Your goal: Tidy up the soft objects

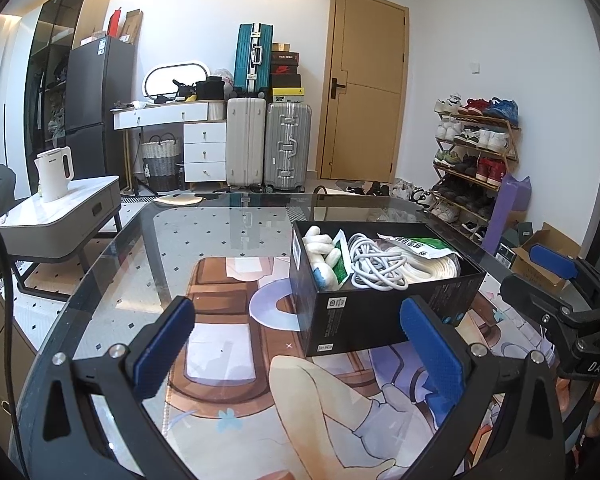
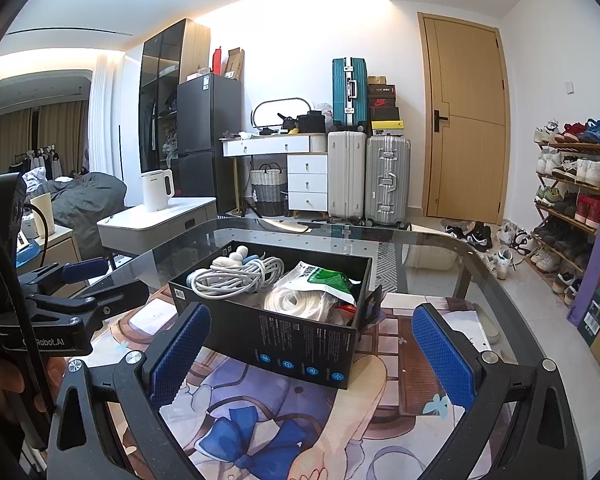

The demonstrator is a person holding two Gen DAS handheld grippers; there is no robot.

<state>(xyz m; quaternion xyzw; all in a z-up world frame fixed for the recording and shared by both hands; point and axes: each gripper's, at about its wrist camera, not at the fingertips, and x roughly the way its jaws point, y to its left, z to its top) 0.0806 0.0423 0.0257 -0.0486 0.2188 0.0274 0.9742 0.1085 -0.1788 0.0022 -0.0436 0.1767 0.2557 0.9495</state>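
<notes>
So the black box sits on the glass table over that anime mat, already stuffed with a white cable, a green-and-white bag and a white plush toy. Both the left gripper and right gripper hang just in front of it, jaws wide apart, grabbing nothing.

"Robot.AI" on left tongs; swoosh logo on shoebox.

One black box, one coiled cable, two bagged white rolls, three suitcases.
</notes>
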